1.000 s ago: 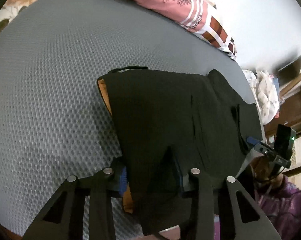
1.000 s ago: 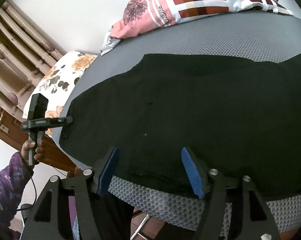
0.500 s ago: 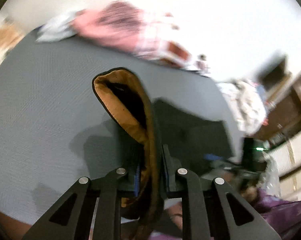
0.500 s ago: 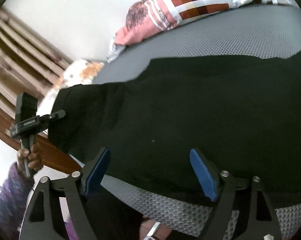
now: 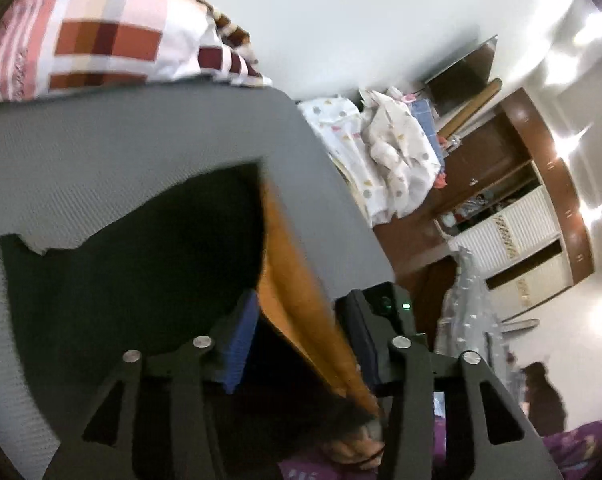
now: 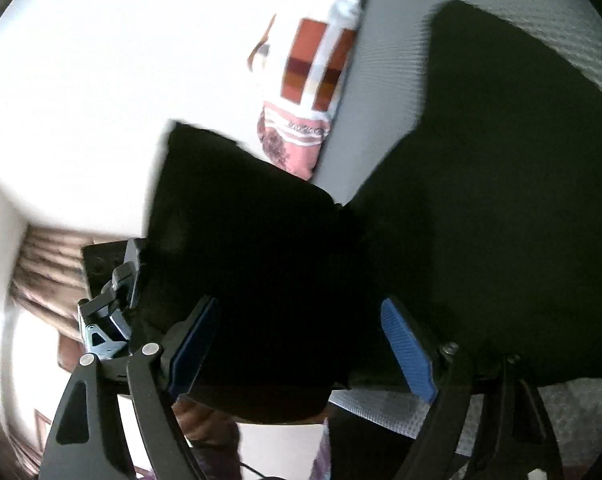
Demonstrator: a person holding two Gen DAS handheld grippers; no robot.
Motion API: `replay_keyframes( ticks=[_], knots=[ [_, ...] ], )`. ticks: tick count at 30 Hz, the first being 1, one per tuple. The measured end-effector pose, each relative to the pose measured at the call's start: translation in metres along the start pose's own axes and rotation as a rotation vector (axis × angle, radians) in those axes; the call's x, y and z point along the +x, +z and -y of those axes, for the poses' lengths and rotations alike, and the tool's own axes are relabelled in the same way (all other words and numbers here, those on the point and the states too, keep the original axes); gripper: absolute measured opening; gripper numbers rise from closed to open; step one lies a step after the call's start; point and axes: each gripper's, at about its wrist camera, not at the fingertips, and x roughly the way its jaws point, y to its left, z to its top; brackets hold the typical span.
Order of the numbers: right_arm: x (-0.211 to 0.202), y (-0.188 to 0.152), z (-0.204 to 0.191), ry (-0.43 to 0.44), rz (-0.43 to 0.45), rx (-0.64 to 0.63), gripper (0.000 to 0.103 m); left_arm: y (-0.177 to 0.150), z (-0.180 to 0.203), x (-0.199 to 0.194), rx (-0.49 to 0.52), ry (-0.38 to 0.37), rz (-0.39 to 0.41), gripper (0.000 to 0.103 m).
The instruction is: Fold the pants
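Black pants (image 5: 133, 264) with an orange lining (image 5: 293, 288) lie on the grey mesh bed (image 5: 101, 140). In the left wrist view a lifted fold of them runs between the blue pads (image 5: 241, 340) of my left gripper (image 5: 301, 340). Its jaws are opening and the pads stand off the cloth. In the right wrist view the pants (image 6: 501, 200) spread over the bed, and a raised black flap (image 6: 241, 240) hangs in front of my right gripper (image 6: 301, 348). That gripper is wide open, its pads clear of the fabric. The left gripper (image 6: 117, 288) shows at the flap's left edge.
A pink and brown checked quilt (image 5: 101, 40) lies at the bed's far side. Past the bed's right edge are a heap of white laundry (image 5: 385, 156) and a brown wardrobe (image 5: 521, 208). A purple sleeve (image 5: 573, 448) shows low right. The bed edge (image 6: 381, 408) is just under the right gripper.
My left gripper carried the pants end up and across to the right, first shut on it, now widened. The right gripper rolled and the lifted flap came in front of it.
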Motion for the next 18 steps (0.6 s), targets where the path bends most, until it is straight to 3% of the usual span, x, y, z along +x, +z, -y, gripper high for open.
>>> replay_keyframes(
  ticks=[1, 3, 7, 9, 14, 15, 16, 18],
  knots=[
    [-0.001, 0.002, 0.001, 0.015, -0.001, 0.007, 0.079, 0.003, 0.002, -0.001, 0.004, -0.032, 0.004, 0.055],
    [0.000, 0.006, 0.000, 0.044, -0.012, 0.015, 0.079, 0.005, 0.012, -0.008, 0.028, -0.022, 0.032, 0.072],
    [0.000, 0.012, -0.001, 0.015, -0.020, 0.032, 0.087, -0.003, 0.016, -0.026, 0.046, -0.019, 0.094, 0.078],
    [-0.003, 0.013, 0.001, 0.020, -0.028, 0.054, 0.087, -0.014, 0.006, -0.035, 0.040, 0.039, 0.105, 0.085],
    [0.006, 0.018, -0.012, -0.080, -0.065, -0.002, 0.086, -0.060, -0.034, -0.037, -0.039, 0.143, 0.063, 0.085],
    [0.009, 0.017, -0.021, -0.153, -0.071, -0.065, 0.076, -0.068, -0.040, -0.038, -0.049, 0.160, 0.058, 0.085],
    [0.014, 0.017, -0.028, -0.230, -0.082, -0.118, 0.051, -0.079, -0.050, -0.039, -0.067, 0.182, 0.054, 0.085],
    [0.026, 0.021, -0.034, -0.359, -0.135, -0.178, 0.020, -0.093, -0.067, -0.040, -0.109, 0.217, 0.050, 0.085]
  ],
)
